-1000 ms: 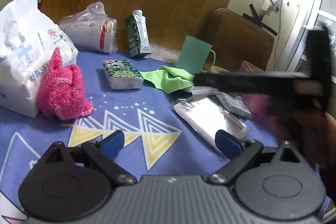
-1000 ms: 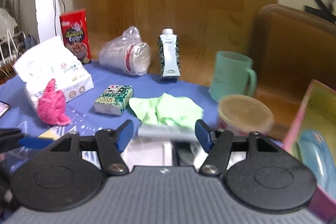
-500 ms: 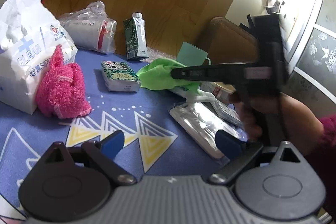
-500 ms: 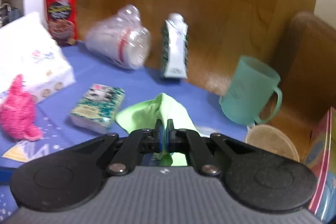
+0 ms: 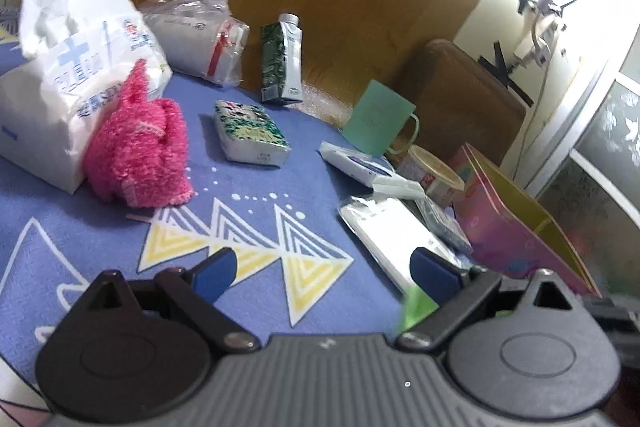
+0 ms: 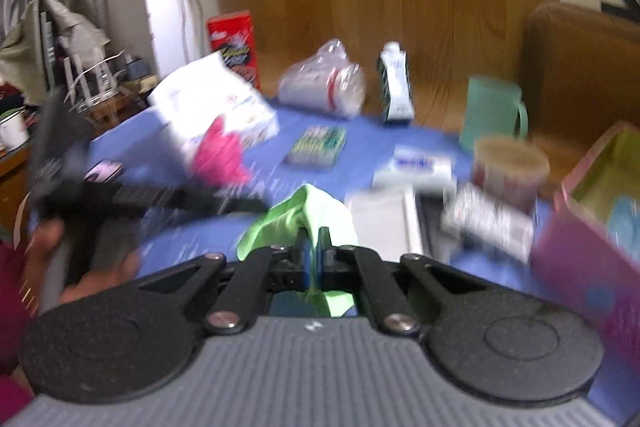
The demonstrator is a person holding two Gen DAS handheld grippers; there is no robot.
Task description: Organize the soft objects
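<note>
My right gripper (image 6: 316, 247) is shut on the green cloth (image 6: 304, 215) and holds it lifted above the blue tablecloth (image 6: 360, 139); a scrap of the cloth (image 5: 416, 307) shows low in the left wrist view. My left gripper (image 5: 324, 267) is open and empty over the tablecloth (image 5: 248, 195); it also shows in the right wrist view (image 6: 120, 195), at the left. A fluffy pink cloth (image 5: 140, 143) leans against the white tissue pack (image 5: 68, 67); it is also in the right wrist view (image 6: 220, 155). The right wrist view is motion-blurred.
A pink box (image 5: 516, 227) with a yellow inside stands open at the right. On the table are a small tissue packet (image 5: 250, 135), a milk carton (image 5: 282, 59), bagged cups (image 5: 200, 35), a green mug (image 5: 378, 119), a lidded tub (image 5: 434, 175) and flat packets (image 5: 394, 239).
My right gripper closed on the green cloth, lifted it off the table and pulled it back toward me. It has left the left wrist view's middle. My left gripper stayed open.
</note>
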